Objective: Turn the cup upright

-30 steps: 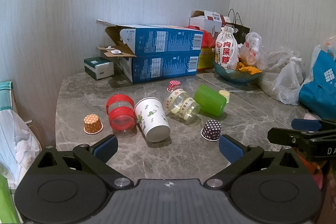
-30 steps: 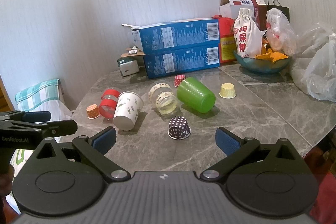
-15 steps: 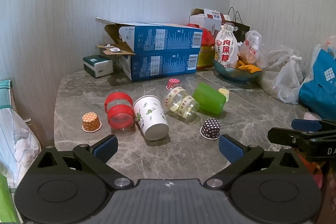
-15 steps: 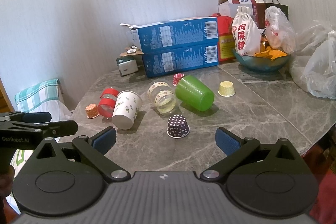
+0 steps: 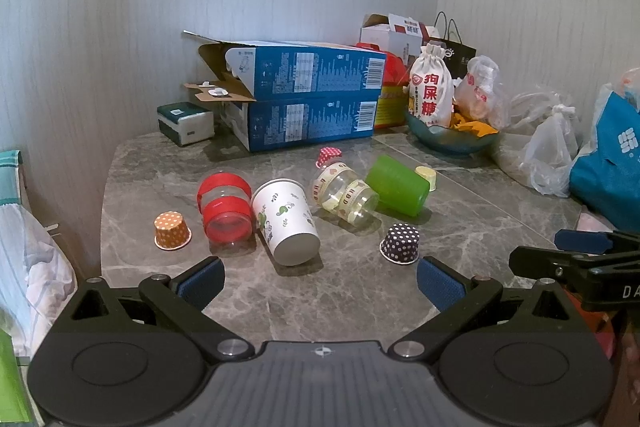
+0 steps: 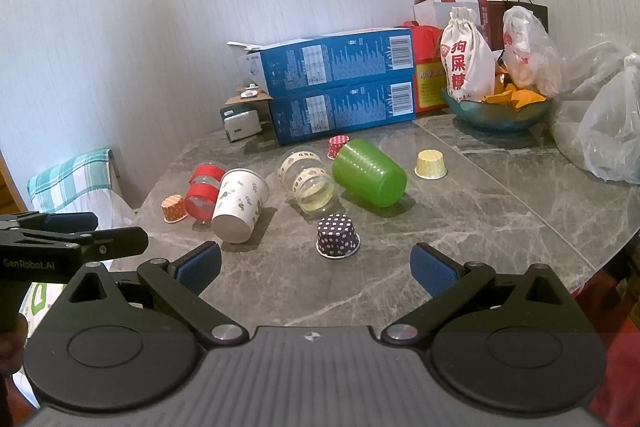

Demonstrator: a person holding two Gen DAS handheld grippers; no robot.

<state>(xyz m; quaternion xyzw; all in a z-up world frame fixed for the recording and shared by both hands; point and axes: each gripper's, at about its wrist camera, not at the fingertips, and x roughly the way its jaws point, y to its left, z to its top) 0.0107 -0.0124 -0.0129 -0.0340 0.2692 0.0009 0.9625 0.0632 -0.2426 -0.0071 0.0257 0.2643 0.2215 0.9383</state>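
- My left gripper (image 5: 318,285) hangs low over the near edge of the bench (image 5: 344,303), its jaws spread wide and holding nothing.
- My right gripper (image 6: 316,269) sits the same way, jaws released and empty; each gripper shows at the edge of the other's view.
- Nearest my right jaws, a purple dotted cup (image 6: 338,235) stands mouth-down on the bench.
- The white paper cup (image 5: 286,221) lies on its side, base toward me, just ahead of my left jaws.
- Touching its left side lies a clear cup with red bands (image 5: 226,211); an orange dotted cup (image 5: 172,230) stands mouth-down beyond that, apart.
- To its right a clear cup with patterned bands (image 5: 344,193) lies tipped, with the green cup (image 6: 370,173) lying against it.
- A yellow cup (image 6: 430,165) stands mouth-down right of the green one; a red dotted cup (image 6: 337,145) lies behind.
- Farther back, two blue boxes (image 6: 340,85) are stacked by the wall, with a bowl (image 6: 496,113) and plastic bags (image 6: 608,135) to the right.
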